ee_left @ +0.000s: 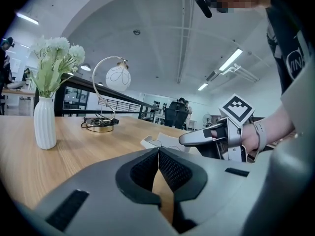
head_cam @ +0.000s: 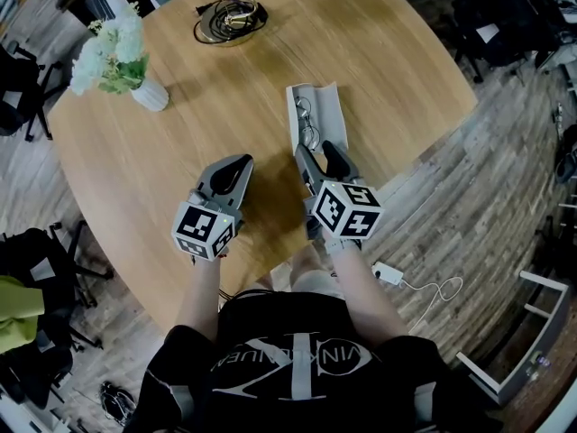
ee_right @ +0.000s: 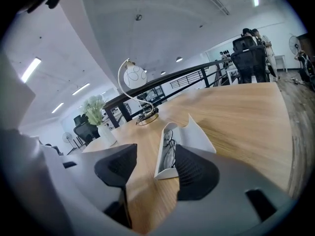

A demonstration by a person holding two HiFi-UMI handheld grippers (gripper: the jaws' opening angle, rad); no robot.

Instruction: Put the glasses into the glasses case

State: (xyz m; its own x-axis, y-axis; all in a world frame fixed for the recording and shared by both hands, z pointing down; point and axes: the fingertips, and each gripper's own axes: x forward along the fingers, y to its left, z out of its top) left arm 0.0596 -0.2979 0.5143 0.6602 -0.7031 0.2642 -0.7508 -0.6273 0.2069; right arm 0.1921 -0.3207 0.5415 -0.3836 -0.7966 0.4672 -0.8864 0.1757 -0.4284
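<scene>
Verify glasses (head_cam: 308,124) lying inside open glasses case (head_cam: 331,105), just far of right gripper (head_cam: 317,152), jaws apart and empty. Note left gripper (head_cam: 236,166) at near left, jaws together, empty. Judge placement done; closing case likely left.

One round wooden table (head_cam: 180,152). On it: one white glasses case (head_cam: 329,102), with one pair of glasses (head_cam: 308,124) inside; one white vase (head_cam: 151,95) with one bunch of pale flowers (head_cam: 110,52); one desk lamp (head_cam: 230,18) with one globe shade. Two grippers in hand: one left gripper (head_cam: 236,165), one right gripper (head_cam: 317,150). One marker cube (head_cam: 205,230) per gripper, two in total. One white power adapter (head_cam: 388,273) on the floor. Background people too small for a firm count.
</scene>
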